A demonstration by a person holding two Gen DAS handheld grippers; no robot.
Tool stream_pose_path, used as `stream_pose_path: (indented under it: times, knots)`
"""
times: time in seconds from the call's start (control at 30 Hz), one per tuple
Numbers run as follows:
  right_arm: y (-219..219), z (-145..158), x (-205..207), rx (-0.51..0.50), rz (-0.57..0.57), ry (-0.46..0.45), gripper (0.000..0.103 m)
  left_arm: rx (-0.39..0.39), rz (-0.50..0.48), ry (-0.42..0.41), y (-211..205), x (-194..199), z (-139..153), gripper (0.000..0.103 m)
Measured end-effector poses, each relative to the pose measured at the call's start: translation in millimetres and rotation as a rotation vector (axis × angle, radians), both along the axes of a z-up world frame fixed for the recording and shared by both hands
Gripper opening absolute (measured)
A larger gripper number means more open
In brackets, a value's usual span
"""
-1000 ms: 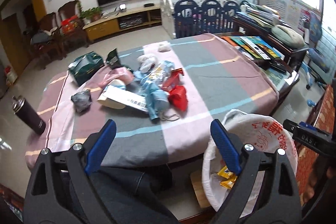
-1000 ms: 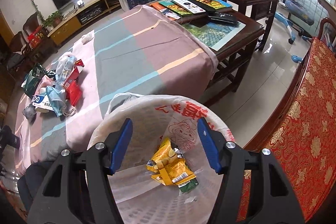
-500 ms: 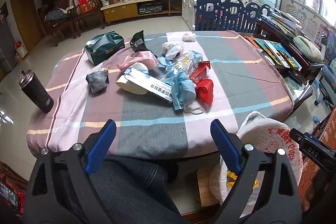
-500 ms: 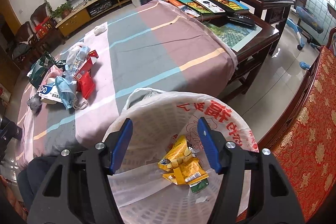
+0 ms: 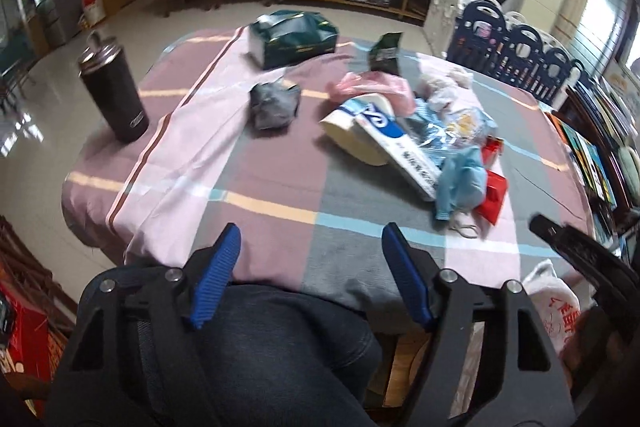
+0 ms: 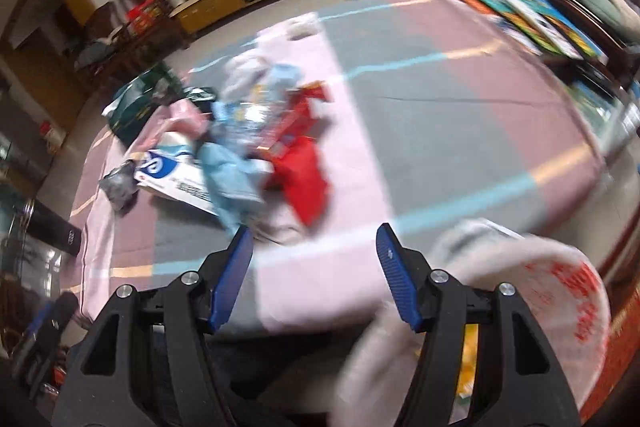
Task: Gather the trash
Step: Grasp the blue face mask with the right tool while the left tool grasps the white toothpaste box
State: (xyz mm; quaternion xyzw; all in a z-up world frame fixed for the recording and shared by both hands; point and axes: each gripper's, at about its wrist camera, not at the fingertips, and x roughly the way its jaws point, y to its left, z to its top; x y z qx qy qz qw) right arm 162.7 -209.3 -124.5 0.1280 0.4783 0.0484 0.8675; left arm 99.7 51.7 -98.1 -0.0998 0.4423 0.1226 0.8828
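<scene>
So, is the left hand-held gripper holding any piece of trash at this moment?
No, the left hand-held gripper is open and empty, with the trash pile lying untouched farther out on the table.

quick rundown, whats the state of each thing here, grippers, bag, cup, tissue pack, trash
left gripper: open, empty, above the near table edge
right gripper: open, empty, facing the trash
white bag: mouth open, yellow wrappers inside
black tumbler: upright, lid on
green tissue pack: lying flat
trash pile: loose heap on the cloth
grey wad: crumpled, apart from the heap
</scene>
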Motion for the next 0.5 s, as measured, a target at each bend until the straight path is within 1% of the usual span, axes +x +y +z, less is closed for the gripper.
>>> stream_pose_path:
  times: [0.07,0.13,0.2,0.23,0.27,0.33,0.37,0.4,0.47,0.5]
  knots:
    - [26.2,-3.0,20.6,-0.022,0.05,-0.022,0.063,-0.003,0.022,0.013,8.6,0.6,-3.8,0.074]
    - [52.0,-10.8,42.8,-0.099,0.094,-0.033,0.063,-0.015,0.038,0.019,15.3,0.0,-5.8,0.074]
    - [71.3,-22.2,59.4,-0.178,0.123,-0.018,0.063,-0.015,0.053,0.017,19.9,-2.0,-5.6,0.074]
    - [75.9,-27.5,63.0,-0.192,0.136,-0.006,0.063,-0.012,0.058,0.016,21.4,-3.2,-5.2,0.074]
    - [80.3,-33.1,65.1,-0.196,0.152,0.006,0.06,-0.009,0.064,0.016,23.6,-3.5,-5.1,0.074]
    - [85.5,-41.0,63.8,-0.172,0.202,0.033,0.021,-0.011,0.073,0.019,27.1,-4.3,-6.6,0.075]
    - [86.5,-43.2,60.6,-0.159,0.224,0.042,0.015,-0.017,0.079,0.024,28.9,-3.1,-9.0,0.075]
    - [87.7,-42.8,54.9,-0.138,0.246,0.027,0.012,-0.023,0.082,0.029,29.8,-2.4,-10.8,0.075]
    - [92.7,-40.4,43.4,-0.119,0.29,0.004,0.007,-0.044,0.085,0.046,31.7,-0.4,-16.5,0.075]
    - [95.4,-40.1,38.5,-0.092,0.317,0.009,0.006,-0.053,0.088,0.052,32.9,0.6,-19.1,0.075]
